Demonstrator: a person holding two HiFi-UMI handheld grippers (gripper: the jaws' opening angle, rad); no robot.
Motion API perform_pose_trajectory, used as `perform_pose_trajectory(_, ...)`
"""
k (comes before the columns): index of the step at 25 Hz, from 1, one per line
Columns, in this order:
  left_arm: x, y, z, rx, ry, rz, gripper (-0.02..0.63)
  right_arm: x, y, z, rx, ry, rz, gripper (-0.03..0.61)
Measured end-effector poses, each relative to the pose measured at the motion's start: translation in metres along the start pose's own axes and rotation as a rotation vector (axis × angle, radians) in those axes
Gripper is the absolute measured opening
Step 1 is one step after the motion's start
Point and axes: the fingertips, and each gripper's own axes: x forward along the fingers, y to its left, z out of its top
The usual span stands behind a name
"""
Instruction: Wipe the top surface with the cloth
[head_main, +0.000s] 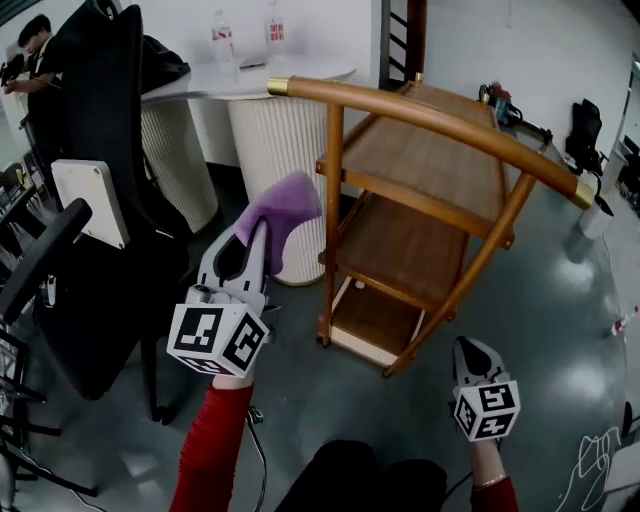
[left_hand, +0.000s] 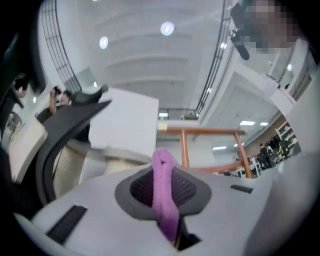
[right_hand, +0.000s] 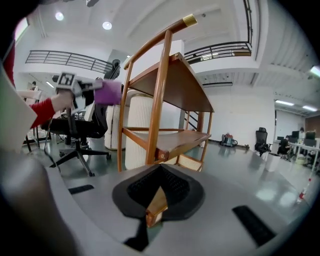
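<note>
Left gripper (head_main: 262, 228) is pinching the purple cloth (head_main: 287, 200) tight, up just left of the cart (head_main: 400, 100) and clear of its top shelf (head_main: 430, 150), while right gripper (head_main: 470, 348) sits low by the cart's leg (head_main: 440, 306), jaws closed on nothing.

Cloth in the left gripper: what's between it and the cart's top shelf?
Only the cart's upright wooden post stands between cloth and top shelf, seen in the head view.
</note>
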Motion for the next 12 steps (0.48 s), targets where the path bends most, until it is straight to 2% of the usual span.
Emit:
perform_pose_trajectory(2,0.020,-0.009,0.101,0.079,-0.222,-0.011,0.048,-0.002,-0.006,0.014,-0.004,-0.016,-0.015,0.005)
perform_pose_trajectory(3,0.028,-0.016,0.139,0.119,-0.304,-0.016,0.048,-0.004,-0.009,0.023,-0.007,-0.028,-0.021,0.005)
perform_pose_trajectory(5,0.043,-0.033,0.192,0.193,-0.392,-0.023,0.048,-0.007,-0.012,0.038,-0.010,-0.051,-0.028,0.005)
perform_pose_trajectory(8,0.064,-0.053,0.219,0.241,-0.387,-0.040,0.048,-0.012,-0.007,0.059,-0.011,-0.091,-0.022,0.005)
perform_pose_trajectory(10,0.074,-0.059,0.211,0.223,-0.347,-0.061,0.048,-0.014,-0.002,0.071,-0.010,-0.115,-0.013,0.005)
perform_pose_trajectory(12,0.076,-0.063,0.188,0.191,-0.300,-0.088,0.048,-0.017,0.002,0.078,-0.003,-0.136,-0.001,0.005)
